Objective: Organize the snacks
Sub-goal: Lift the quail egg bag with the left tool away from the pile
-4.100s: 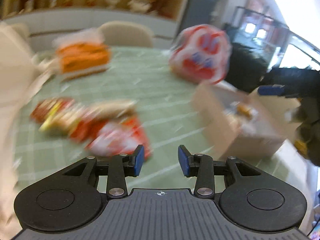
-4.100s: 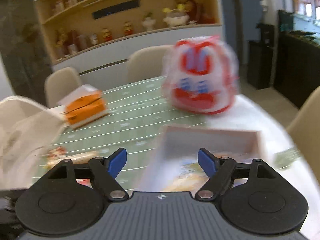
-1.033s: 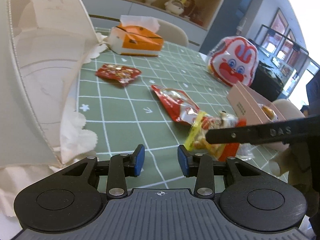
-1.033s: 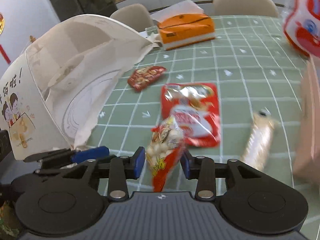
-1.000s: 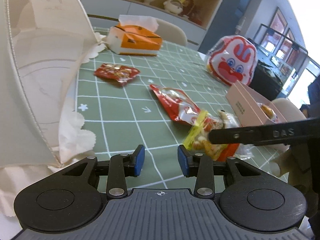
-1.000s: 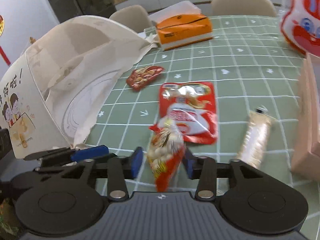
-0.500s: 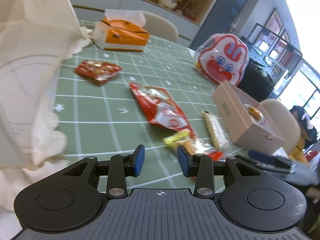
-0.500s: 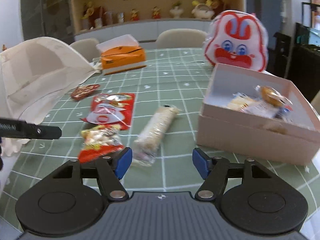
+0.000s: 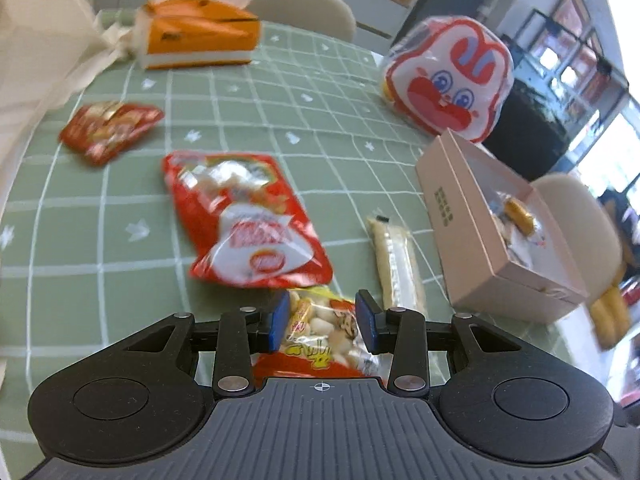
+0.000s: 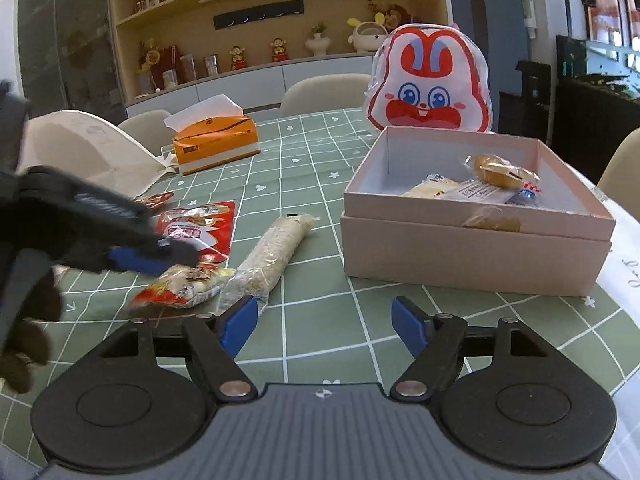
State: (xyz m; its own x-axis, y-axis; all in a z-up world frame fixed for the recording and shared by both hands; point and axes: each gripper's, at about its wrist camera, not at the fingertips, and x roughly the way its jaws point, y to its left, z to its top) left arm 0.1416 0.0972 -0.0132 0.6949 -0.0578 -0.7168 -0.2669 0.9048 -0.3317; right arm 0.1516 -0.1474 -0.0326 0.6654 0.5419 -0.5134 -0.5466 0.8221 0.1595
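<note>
Snack packet (image 9: 320, 334): crinkly plastic, lumpy; flat pink cardboard box (image 10: 472, 256) rectangular.

Right hand-held gripper (image 10: 324, 324), jaws just widened, empty before pink box (image 10: 472, 256).

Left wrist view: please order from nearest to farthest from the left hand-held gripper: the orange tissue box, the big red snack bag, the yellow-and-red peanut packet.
1. Yellow-and-red peanut packet, between the fingers of the left hand-held gripper.
2. Big red snack bag, just beyond, mid-table.
3. Orange tissue box, at the far edge, upper left.
</note>
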